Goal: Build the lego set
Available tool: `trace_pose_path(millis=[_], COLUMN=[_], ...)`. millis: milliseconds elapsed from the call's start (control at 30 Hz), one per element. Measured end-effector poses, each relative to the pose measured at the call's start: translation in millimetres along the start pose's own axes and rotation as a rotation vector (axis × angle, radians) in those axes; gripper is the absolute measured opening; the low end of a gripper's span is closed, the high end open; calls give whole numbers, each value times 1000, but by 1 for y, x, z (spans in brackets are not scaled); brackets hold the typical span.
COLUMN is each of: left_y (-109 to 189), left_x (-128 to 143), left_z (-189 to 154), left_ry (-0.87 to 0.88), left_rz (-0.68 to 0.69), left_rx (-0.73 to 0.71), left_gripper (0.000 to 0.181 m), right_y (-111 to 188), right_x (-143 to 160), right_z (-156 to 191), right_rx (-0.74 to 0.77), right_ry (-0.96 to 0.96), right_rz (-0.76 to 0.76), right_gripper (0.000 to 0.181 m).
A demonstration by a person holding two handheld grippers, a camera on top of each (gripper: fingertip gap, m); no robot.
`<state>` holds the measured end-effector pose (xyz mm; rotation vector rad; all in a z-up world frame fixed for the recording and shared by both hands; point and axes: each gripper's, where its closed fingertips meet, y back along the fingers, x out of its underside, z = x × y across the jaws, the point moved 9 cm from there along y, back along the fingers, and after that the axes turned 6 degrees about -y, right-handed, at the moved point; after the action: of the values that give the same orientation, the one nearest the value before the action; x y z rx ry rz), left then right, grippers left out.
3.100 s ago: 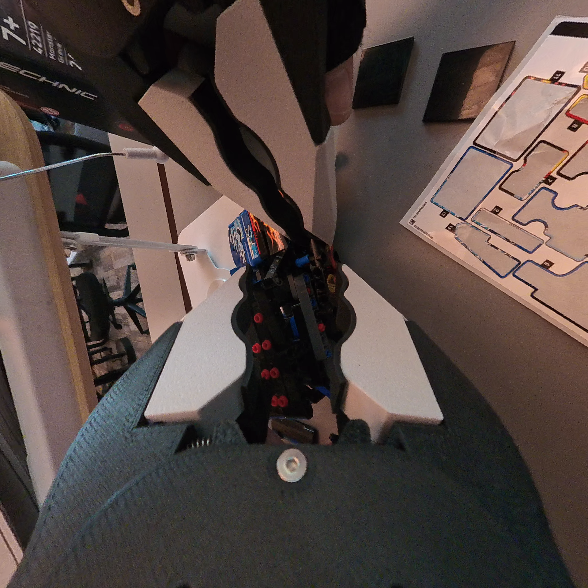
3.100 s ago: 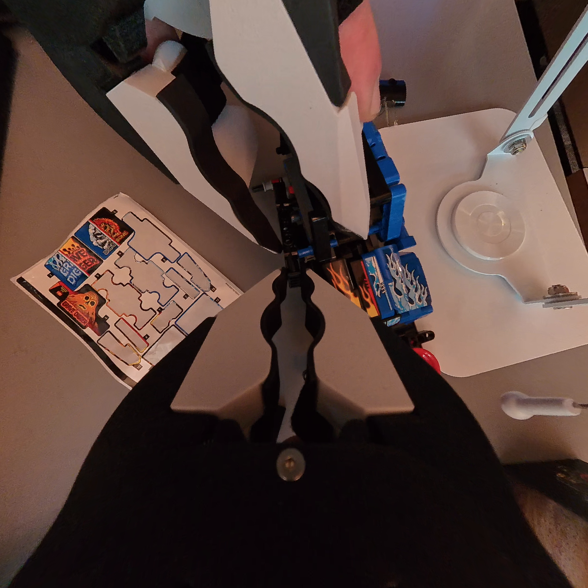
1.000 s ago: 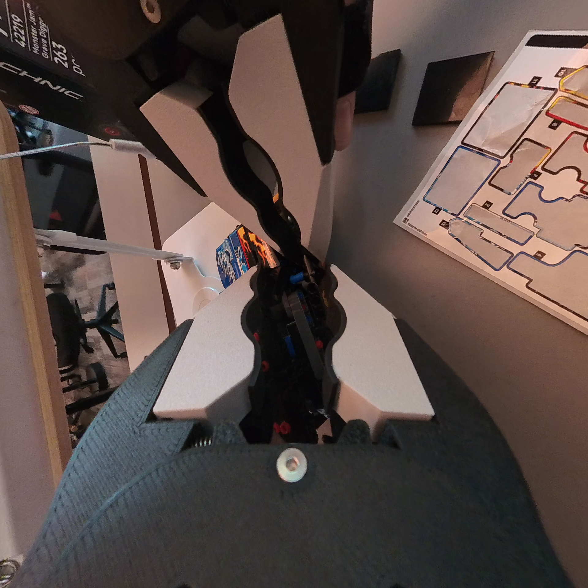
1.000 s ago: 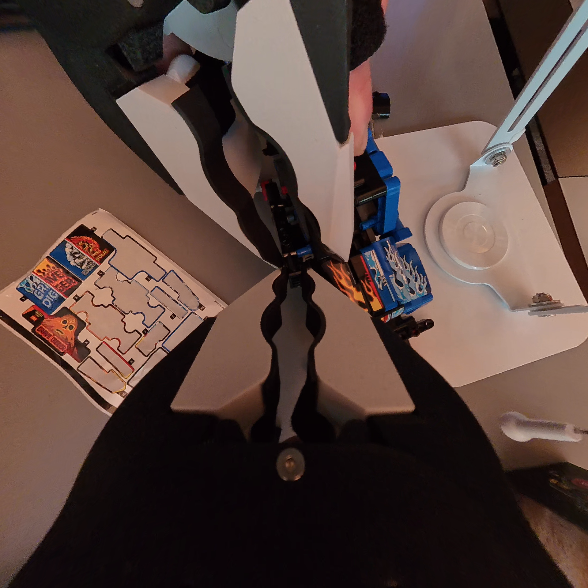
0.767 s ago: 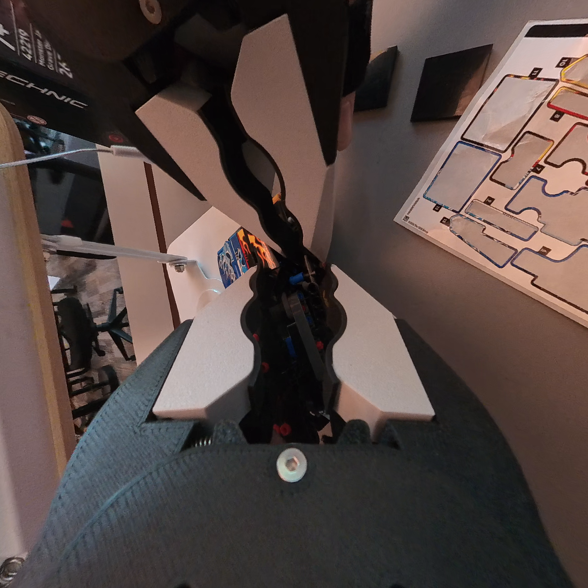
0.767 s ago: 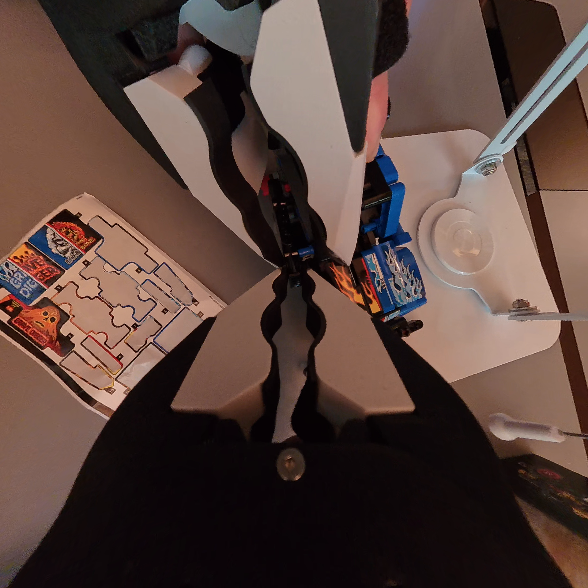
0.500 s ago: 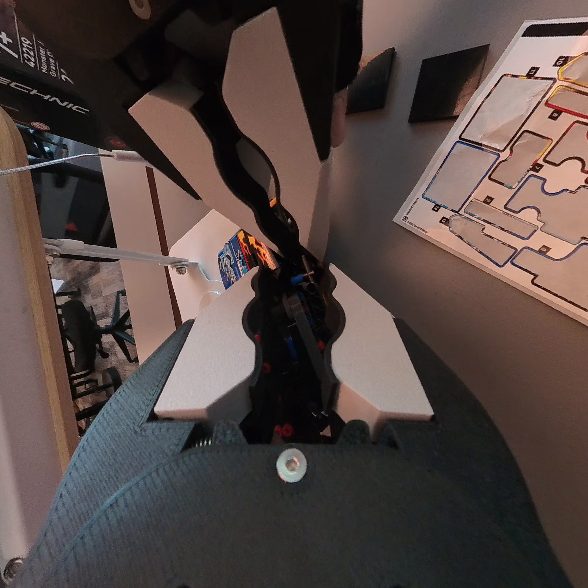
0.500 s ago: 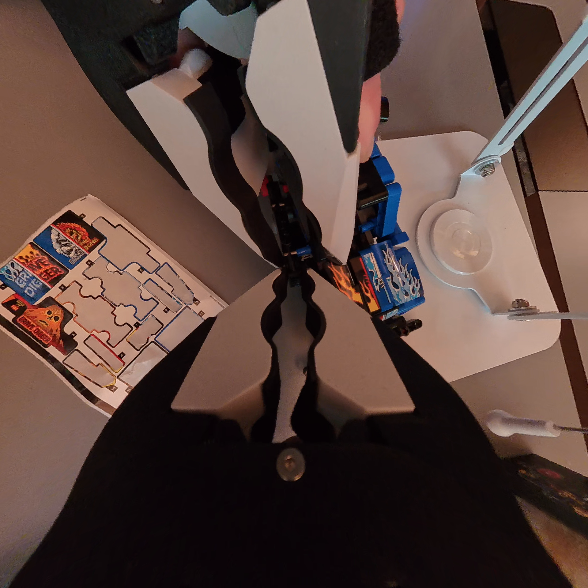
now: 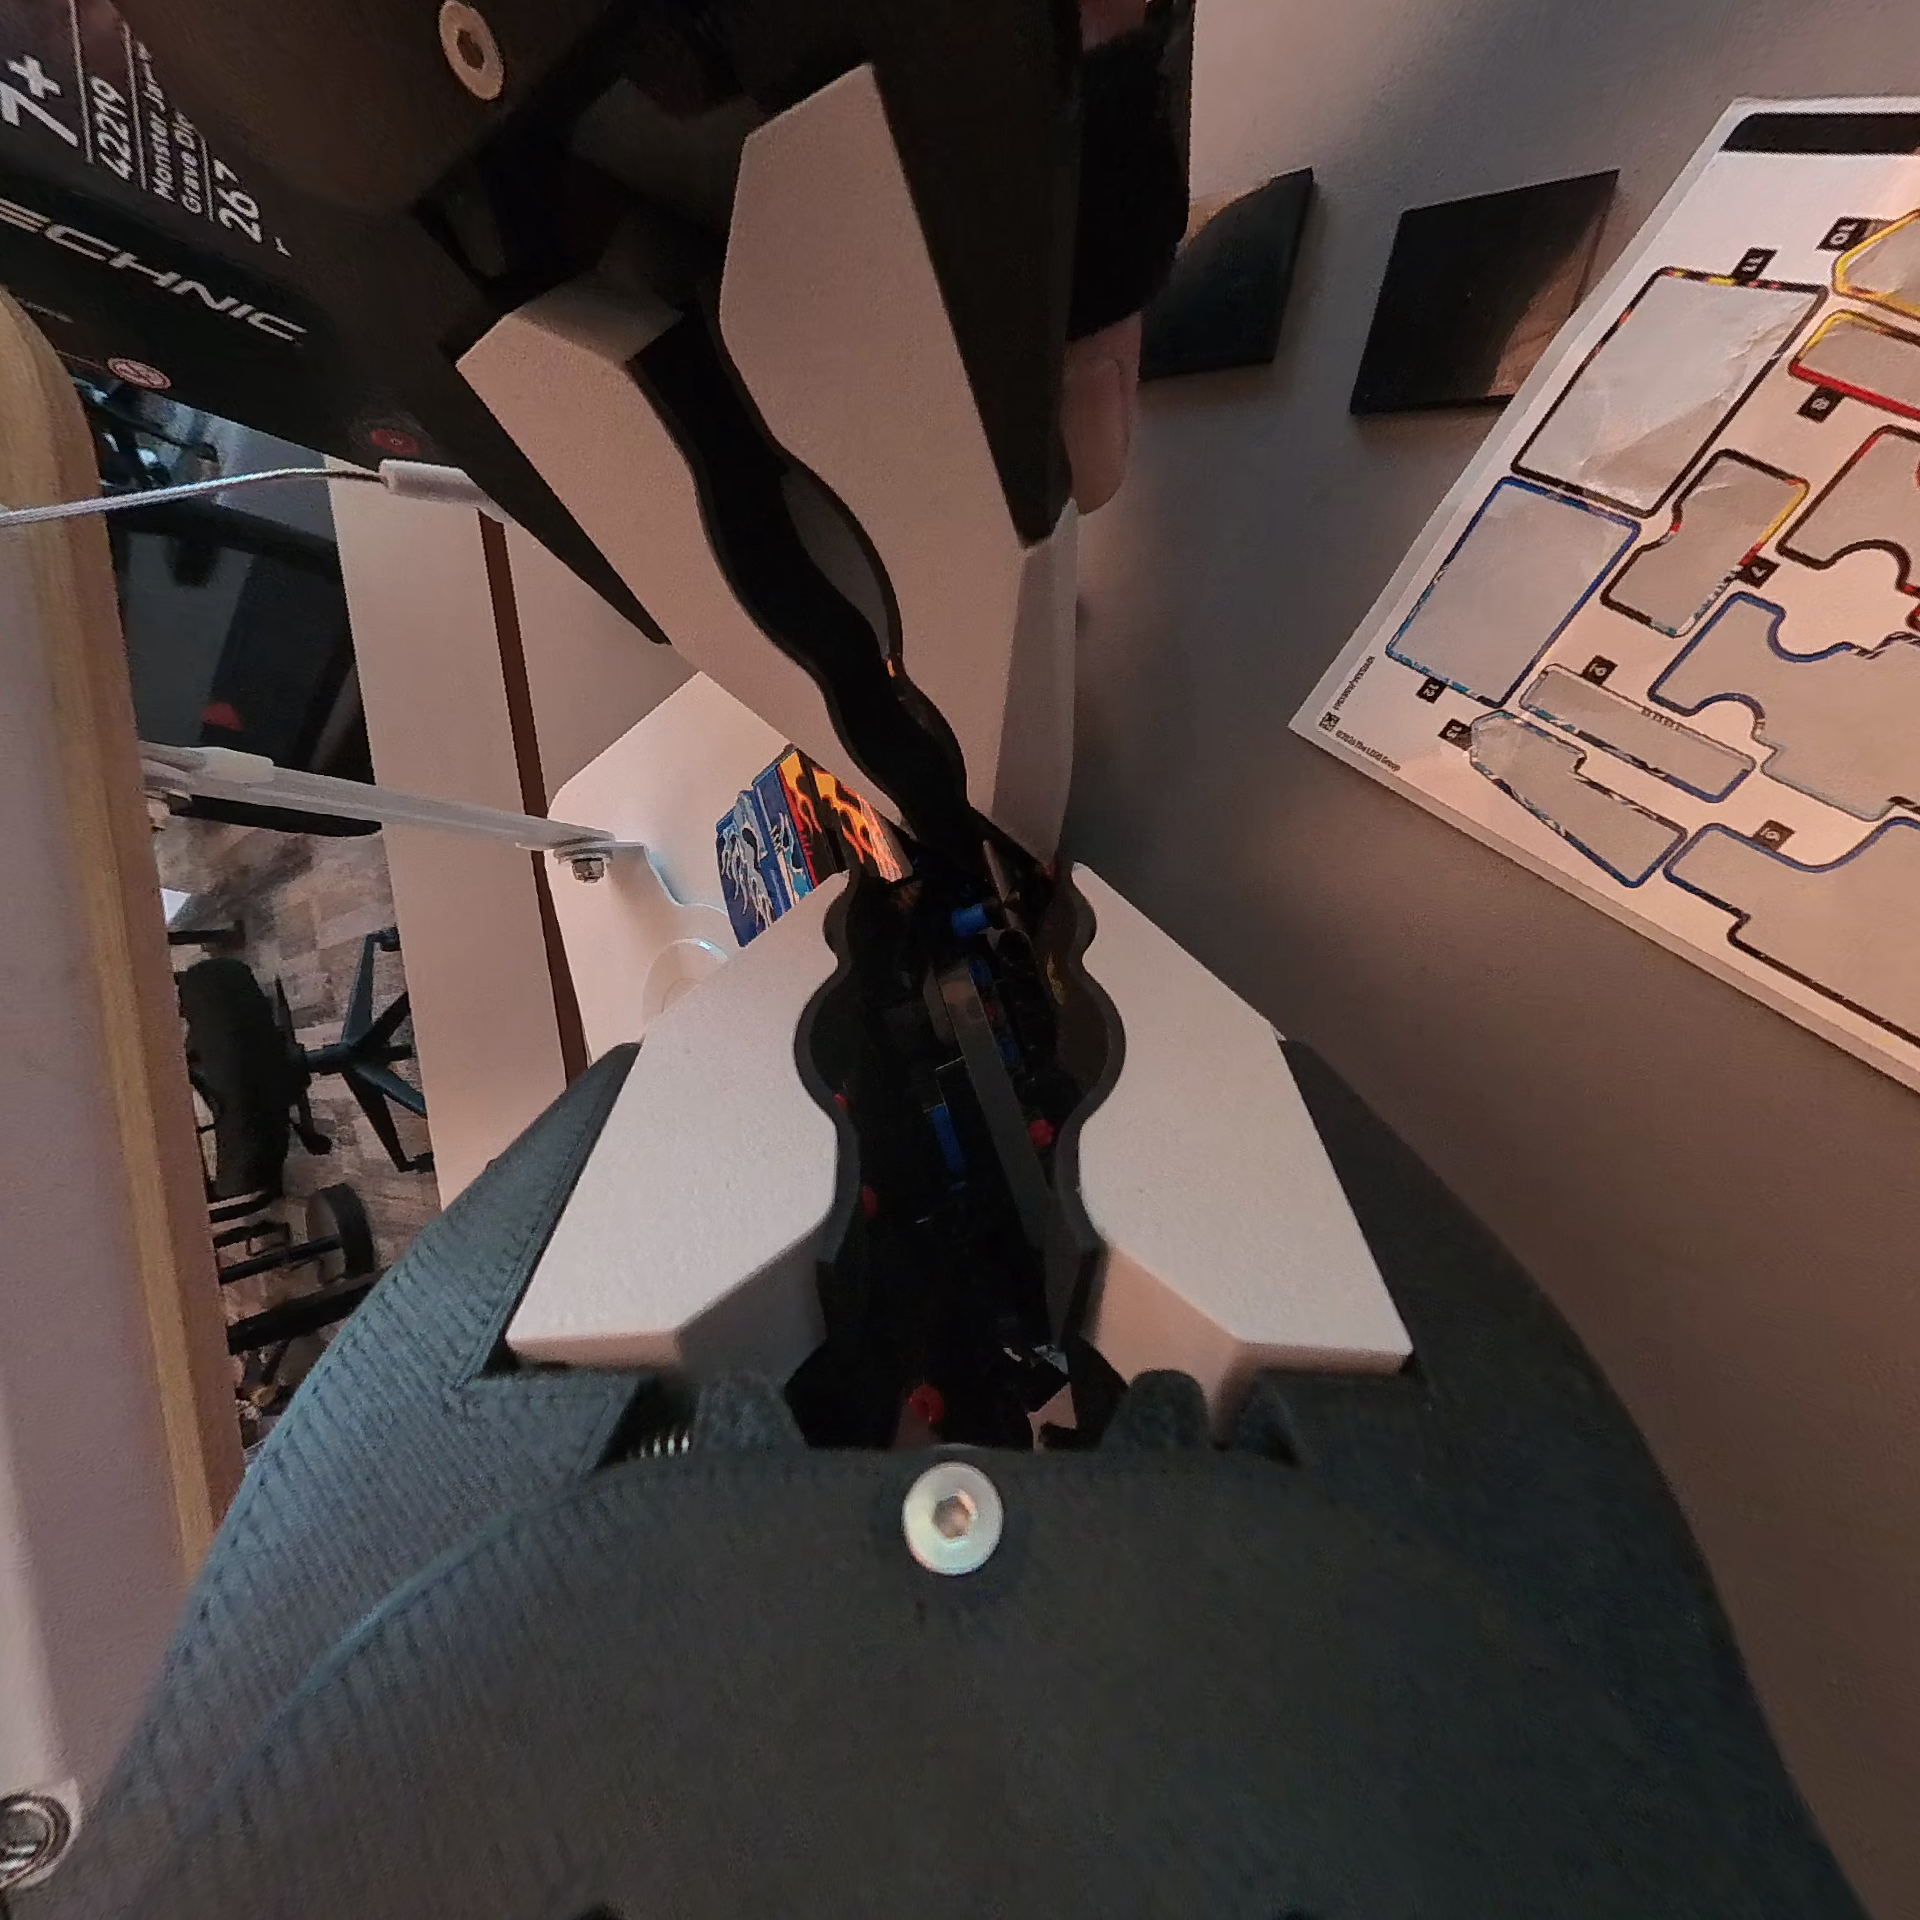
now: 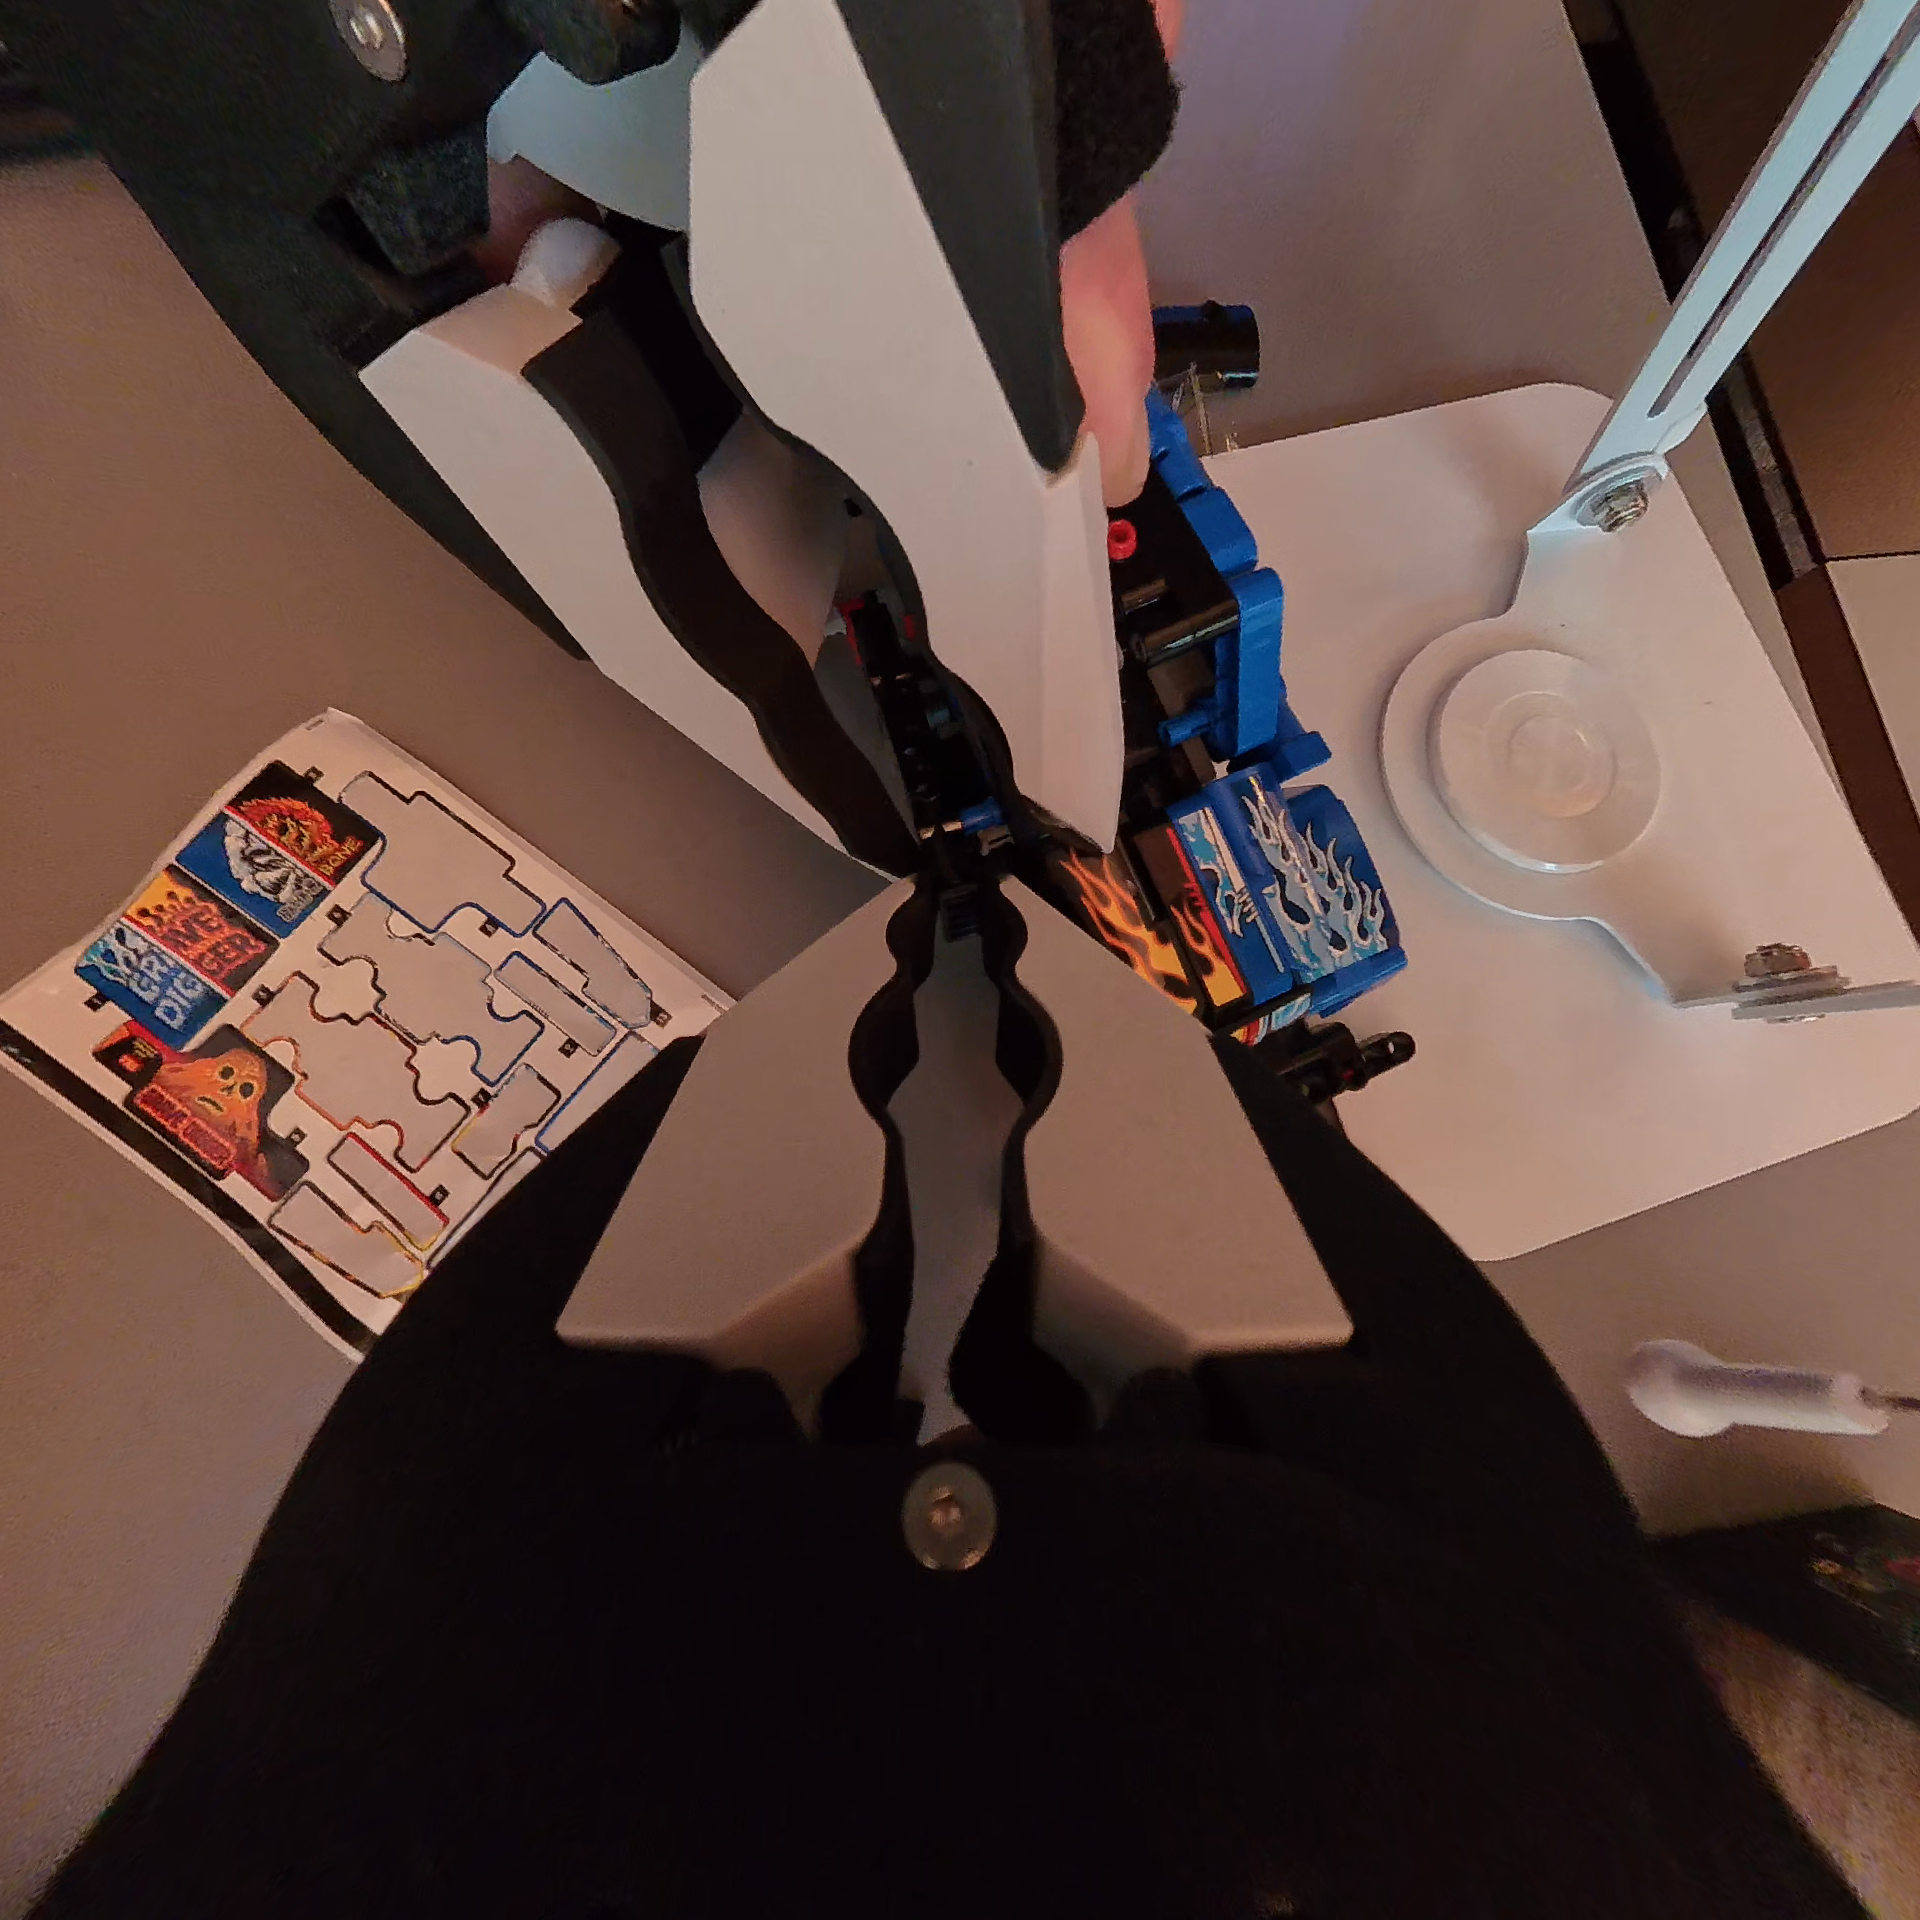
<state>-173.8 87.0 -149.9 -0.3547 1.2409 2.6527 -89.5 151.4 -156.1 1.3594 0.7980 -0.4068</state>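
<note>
The lego model (image 10: pixel 1252 665), a black frame with blue panels and flame stickers, is held in the air over the table. My left gripper (image 9: pixel 961 883) is shut on its black frame (image 9: pixel 977 1091), which fills the gap between the white fingers. My right gripper (image 10: pixel 958 888) is almost closed, and its tips pinch a small black part at the model's near end. In the left wrist view the right gripper comes down from the top, tip to tip with the left one. A person's fingertip (image 10: pixel 1117 312) shows beside the left gripper.
A sticker sheet (image 10: pixel 364 1018) lies on the grey table and also shows in the left wrist view (image 9: pixel 1662 623). A white stand base (image 10: pixel 1558 1091) with a metal arm is under the model. A dark box (image 9: pixel 125 208), two black squares (image 9: pixel 1475 291) and a white cable plug (image 10: pixel 1725 1403) are nearby. Both grippers' tips are close together, under 4 cm apart.
Both grippers keep their hold. The held model and both grippers have shifted and turned slightly over the table.
</note>
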Motion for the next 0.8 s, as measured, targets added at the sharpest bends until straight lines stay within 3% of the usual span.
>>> trace_pose_path(millis=[133, 800], left_y=[0, 0], left_x=[0, 2], left_z=[0, 7], left_ry=[-2, 42], left_rz=[9, -1], left_rx=[-2, 51], left_gripper=[34, 31], right_y=[-1, -1], right_x=[-5, -4], right_z=[5, -1], right_rx=[53, 5], right_ry=[36, -109], right_rz=[51, 21], right_gripper=[7, 7])
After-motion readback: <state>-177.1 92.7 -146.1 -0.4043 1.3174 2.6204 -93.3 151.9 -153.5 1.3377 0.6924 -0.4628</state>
